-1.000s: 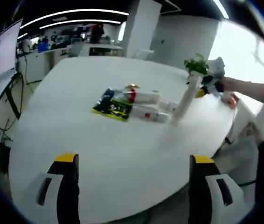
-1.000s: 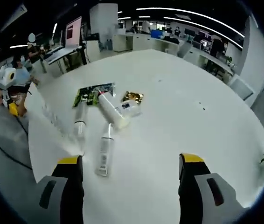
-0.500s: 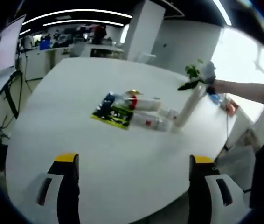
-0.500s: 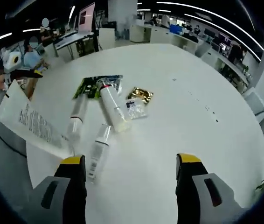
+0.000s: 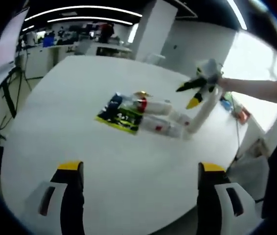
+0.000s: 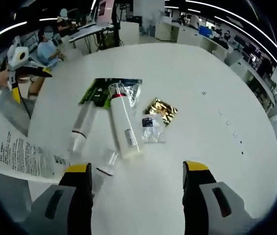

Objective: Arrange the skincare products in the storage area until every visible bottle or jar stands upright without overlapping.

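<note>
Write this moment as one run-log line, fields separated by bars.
left hand-held gripper open, empty | right hand-held gripper open, empty | pile lying flat | white tube tilted

L hand-held gripper (image 5: 134,196) & R hand-held gripper (image 6: 134,193): jaws apart, nothing between, hovering over table.

I see a smooth matt white table (image 6: 202,68), glossy white plastic tubes (image 6: 125,128), a shiny gold foil sachet (image 6: 161,108), a glossy green packet (image 6: 97,90).
</note>
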The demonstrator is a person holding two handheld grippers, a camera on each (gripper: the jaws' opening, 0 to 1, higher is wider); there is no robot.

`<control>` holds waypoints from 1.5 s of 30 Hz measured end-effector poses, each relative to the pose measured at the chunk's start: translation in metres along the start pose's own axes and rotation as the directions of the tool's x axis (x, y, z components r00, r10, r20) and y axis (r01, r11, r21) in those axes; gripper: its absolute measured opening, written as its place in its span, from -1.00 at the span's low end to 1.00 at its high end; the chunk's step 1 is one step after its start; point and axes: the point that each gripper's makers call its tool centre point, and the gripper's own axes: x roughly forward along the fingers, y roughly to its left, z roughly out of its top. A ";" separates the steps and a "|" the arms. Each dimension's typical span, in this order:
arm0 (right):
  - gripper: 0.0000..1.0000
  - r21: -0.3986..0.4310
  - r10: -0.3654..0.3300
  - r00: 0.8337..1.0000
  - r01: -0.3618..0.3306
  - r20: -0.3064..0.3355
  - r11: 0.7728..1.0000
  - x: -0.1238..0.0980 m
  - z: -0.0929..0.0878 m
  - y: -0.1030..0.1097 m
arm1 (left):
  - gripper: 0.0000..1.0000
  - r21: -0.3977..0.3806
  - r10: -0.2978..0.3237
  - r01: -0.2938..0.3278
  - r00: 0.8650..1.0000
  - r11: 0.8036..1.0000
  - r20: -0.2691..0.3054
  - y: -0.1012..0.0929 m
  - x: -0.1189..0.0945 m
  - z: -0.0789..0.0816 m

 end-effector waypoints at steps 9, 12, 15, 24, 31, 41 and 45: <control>0.30 -0.055 0.049 0.998 -0.051 -0.036 0.997 0.024 0.016 0.002 | 0.77 -0.018 0.008 -0.008 1.000 1.000 0.007 0.011 -0.001 0.003; 0.24 -0.047 0.063 0.997 -0.065 -0.043 0.997 0.034 0.021 0.004 | 0.77 -0.027 0.013 -0.013 1.000 1.000 0.011 0.013 -0.001 0.004; 0.16 -0.056 0.065 0.996 -0.068 -0.055 0.996 0.040 0.027 0.007 | 0.76 -0.031 0.013 -0.013 1.000 0.999 0.011 0.014 0.001 0.003; -0.03 -0.125 0.091 0.993 -0.099 -0.071 0.987 0.068 0.052 0.024 | 0.75 -0.033 -0.006 0.006 1.000 0.999 0.001 0.012 0.008 0.002; -0.17 -0.161 0.116 0.988 -0.132 -0.105 0.978 0.086 0.056 0.033 | 0.75 -0.034 -0.009 0.009 1.000 0.999 0.002 0.012 0.007 0.003; -0.29 -0.171 0.102 0.985 -0.125 -0.140 0.977 0.105 0.058 0.028 | 0.75 -0.042 -0.017 0.017 1.000 0.999 0.000 0.013 0.006 -0.001; -0.35 -0.191 0.082 0.984 -0.113 -0.160 0.975 0.107 0.055 0.026 | 0.75 -0.032 -0.025 0.025 1.000 0.999 -0.008 0.011 0.007 -0.001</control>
